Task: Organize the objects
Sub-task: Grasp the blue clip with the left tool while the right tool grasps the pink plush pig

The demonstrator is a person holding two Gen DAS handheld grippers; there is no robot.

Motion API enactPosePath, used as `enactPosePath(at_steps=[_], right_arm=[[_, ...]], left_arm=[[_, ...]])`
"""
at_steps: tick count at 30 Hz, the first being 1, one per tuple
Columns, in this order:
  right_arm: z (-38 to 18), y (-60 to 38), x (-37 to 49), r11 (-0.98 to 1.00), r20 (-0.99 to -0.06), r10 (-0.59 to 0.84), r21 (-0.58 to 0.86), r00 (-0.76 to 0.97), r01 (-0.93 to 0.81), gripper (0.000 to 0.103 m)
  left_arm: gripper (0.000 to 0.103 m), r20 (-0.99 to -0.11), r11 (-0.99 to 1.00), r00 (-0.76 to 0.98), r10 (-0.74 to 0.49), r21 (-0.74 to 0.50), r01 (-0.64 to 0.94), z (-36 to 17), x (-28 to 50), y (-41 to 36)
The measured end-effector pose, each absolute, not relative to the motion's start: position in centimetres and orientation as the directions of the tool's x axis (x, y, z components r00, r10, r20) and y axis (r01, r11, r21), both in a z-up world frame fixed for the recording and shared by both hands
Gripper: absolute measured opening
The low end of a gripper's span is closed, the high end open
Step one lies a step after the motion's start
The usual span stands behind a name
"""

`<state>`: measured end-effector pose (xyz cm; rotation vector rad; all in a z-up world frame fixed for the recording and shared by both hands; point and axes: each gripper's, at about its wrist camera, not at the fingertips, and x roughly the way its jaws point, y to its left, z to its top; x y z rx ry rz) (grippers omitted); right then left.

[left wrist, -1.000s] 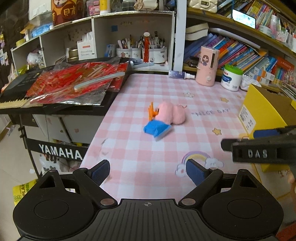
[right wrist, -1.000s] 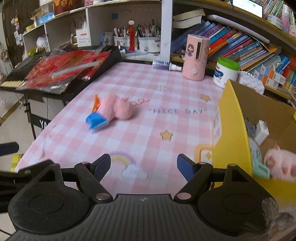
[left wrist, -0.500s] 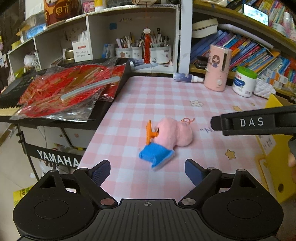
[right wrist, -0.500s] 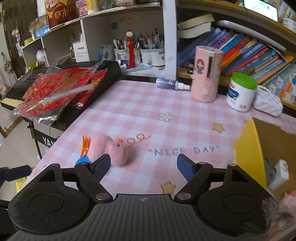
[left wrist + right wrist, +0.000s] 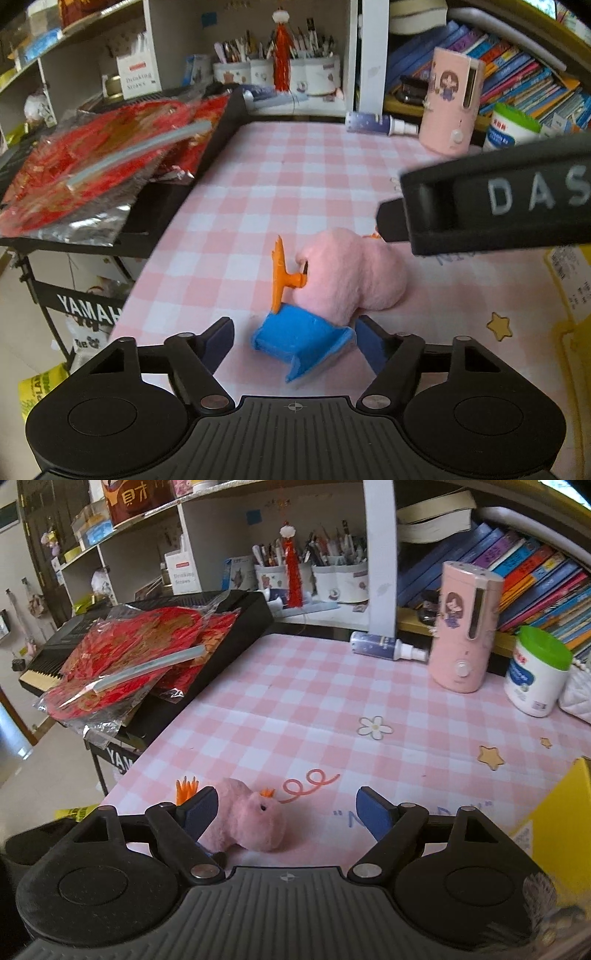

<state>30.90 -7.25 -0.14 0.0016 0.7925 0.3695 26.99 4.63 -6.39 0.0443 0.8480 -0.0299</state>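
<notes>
A pink plush toy (image 5: 351, 280) with orange feet and a blue end (image 5: 299, 341) lies on the pink checked tablecloth (image 5: 295, 177). My left gripper (image 5: 295, 339) is low over it. Its jaws are closing, with the blue end between them; the right pad is at its edge and the left pad stands clear. My right gripper (image 5: 288, 812) hovers over the same toy (image 5: 255, 823). Its jaws are opening, and the plush sits between them close to the left finger. One right finger marked DAS (image 5: 498, 199) crosses the left wrist view just above the toy.
A yellow cardboard box (image 5: 554, 812) stands at the right edge. A black keyboard (image 5: 221, 627) with red foil packets (image 5: 129, 657) adjoins the table's left side. A spray bottle (image 5: 384, 646), a pink dispenser (image 5: 465, 635) and a green-lidded tub (image 5: 535, 672) line the back, below the bookshelves.
Both grippers have moved in over the plush toy. The left jaws have narrowed around its blue end. The yellow box has slid towards the right edge of both views.
</notes>
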Motion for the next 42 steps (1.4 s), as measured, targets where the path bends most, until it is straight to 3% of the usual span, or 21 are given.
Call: enactPosePath(at_steps=[1,11,22,26,42], right_arm=[[-0.3,-7.1,31.1,0.933,-0.696,0.331,0.141,0.637,-0.330,0.082],[-1.8,-5.6,32.8,0.910,-0.721,0.382,0.185,0.578,-0.371,0.086],[-4.8,-3.1,34.5,0.877,-0.756,0.432,0.225,0.491,-0.425,0.085],[-5.7,-2.7,34.5,0.865,-0.765,0.440,0.220,0.471,-0.451,0.064],[-1.5,-5.3,32.2,0.893,-0.673,0.425,0.204,0.605,-0.400,0.064]], left_arm=[[0.061,-0.756,0.998,0.655,-0.015,0.024,0.050,-6.6,27.1,4.6],[0.044,-0.782,1.000,0.623,-0.011,0.005,0.024,-6.3,25.2,6.4],[0.042,-0.808,0.994,0.587,0.051,-0.013,-0.104,-4.8,22.5,9.1],[0.042,-0.811,0.992,0.581,0.062,-0.014,-0.125,-4.6,22.4,9.3],[0.042,-0.787,0.993,0.616,0.041,-0.038,-0.114,-3.1,21.9,8.1]])
